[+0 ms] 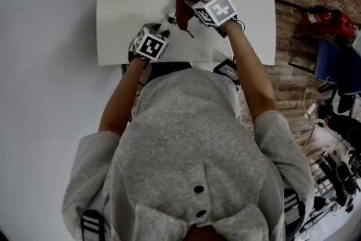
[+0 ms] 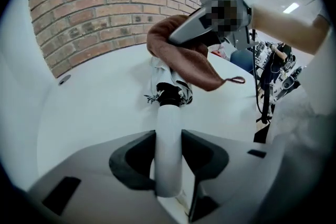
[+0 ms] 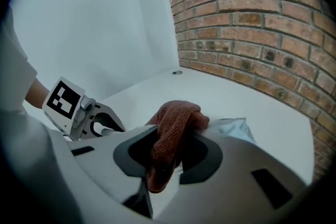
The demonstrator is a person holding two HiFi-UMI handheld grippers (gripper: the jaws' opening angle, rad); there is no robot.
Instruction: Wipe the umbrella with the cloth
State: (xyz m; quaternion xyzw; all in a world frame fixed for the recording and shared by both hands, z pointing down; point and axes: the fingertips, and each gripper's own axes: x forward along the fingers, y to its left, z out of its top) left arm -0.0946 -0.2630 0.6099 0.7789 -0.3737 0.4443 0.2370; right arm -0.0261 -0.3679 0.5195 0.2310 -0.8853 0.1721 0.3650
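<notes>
The left gripper (image 2: 168, 136) was clamped on the white handle (image 2: 169, 165) of the folded umbrella (image 2: 169, 91), apparently to steady it on the table (image 1: 127, 8), while the right gripper (image 3: 167, 152) pinched the rust-brown cloth (image 3: 176, 118), draping it over the umbrella's fabric for wiping.

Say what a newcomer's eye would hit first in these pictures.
The rust-brown cloth, pinched in the right gripper, lies draped over the folded umbrella mid-table. Nearer the person, the left gripper clamps the umbrella's white handle. A brick wall flanks the white table.
</notes>
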